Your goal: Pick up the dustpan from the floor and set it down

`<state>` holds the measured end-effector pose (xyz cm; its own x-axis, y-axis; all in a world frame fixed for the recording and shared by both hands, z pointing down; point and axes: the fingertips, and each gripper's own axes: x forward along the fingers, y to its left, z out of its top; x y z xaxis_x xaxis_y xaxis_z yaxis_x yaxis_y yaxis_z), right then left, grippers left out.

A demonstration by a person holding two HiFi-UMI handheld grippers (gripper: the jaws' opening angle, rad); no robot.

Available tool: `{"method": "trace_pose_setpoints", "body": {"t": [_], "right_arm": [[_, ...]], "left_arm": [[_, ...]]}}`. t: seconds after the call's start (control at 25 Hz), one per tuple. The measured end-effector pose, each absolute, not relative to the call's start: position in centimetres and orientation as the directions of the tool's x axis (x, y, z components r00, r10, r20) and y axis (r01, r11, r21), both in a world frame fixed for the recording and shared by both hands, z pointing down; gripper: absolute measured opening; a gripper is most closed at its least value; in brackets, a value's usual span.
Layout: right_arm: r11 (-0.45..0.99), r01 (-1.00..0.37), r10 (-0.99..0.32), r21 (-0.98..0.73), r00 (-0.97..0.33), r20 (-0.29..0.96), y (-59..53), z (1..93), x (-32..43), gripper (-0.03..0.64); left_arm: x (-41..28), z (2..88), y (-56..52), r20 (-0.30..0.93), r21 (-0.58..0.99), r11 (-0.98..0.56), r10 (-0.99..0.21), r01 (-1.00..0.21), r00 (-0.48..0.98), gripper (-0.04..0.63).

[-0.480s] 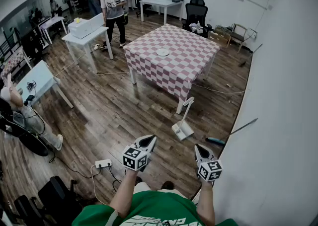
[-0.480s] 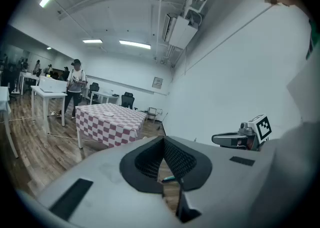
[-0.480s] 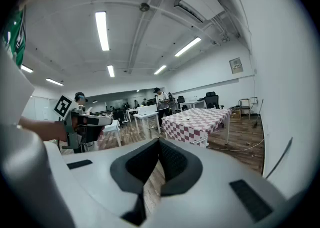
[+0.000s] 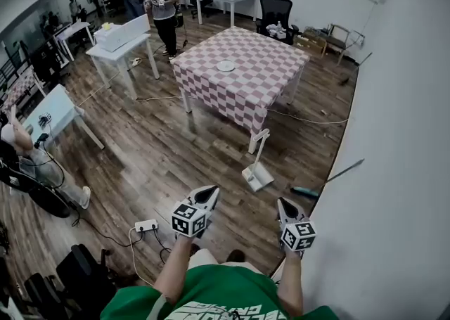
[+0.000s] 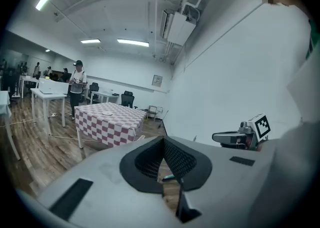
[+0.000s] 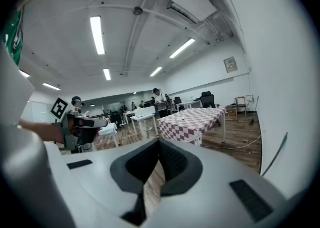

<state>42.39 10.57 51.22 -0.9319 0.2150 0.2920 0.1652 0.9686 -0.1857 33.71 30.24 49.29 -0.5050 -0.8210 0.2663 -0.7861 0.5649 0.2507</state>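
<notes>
Dustpan (image 4: 257,176), head view: stood on the wood floor (image 4: 162,164) by the near leg of the checkered table (image 4: 242,72), handle upright, well apart from both grippers.
Arms, head view: both forearms reached forward side by side; the left gripper (image 4: 209,192) and right gripper (image 4: 283,204) pointed ahead and slightly down.
Left gripper view: jaws pressed together, nothing between them.
Right gripper view: jaws closed and empty; checkered table far ahead.
</notes>
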Motion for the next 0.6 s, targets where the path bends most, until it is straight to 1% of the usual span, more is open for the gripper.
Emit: {"method": "trace_pose_setpoints", "body": {"t": [0.4,0.6], "right_arm": [[0.969,0.142,0.198,-0.200,-0.935,0.294,8.0,52.0,42.4,0.008],[0.972,0.107,0.167,-0.209,-0.942,0.291,5.7,52.2,41.8,0.008]], "left_arm": [[33.2,49.3,27.4,0.281,0.235,0.563,-0.820,-0.793,-0.499,0.004],[32.2,49.3,25.3,0.279,0.231,0.544,-0.831,-0.807,-0.481,0.005]]}}
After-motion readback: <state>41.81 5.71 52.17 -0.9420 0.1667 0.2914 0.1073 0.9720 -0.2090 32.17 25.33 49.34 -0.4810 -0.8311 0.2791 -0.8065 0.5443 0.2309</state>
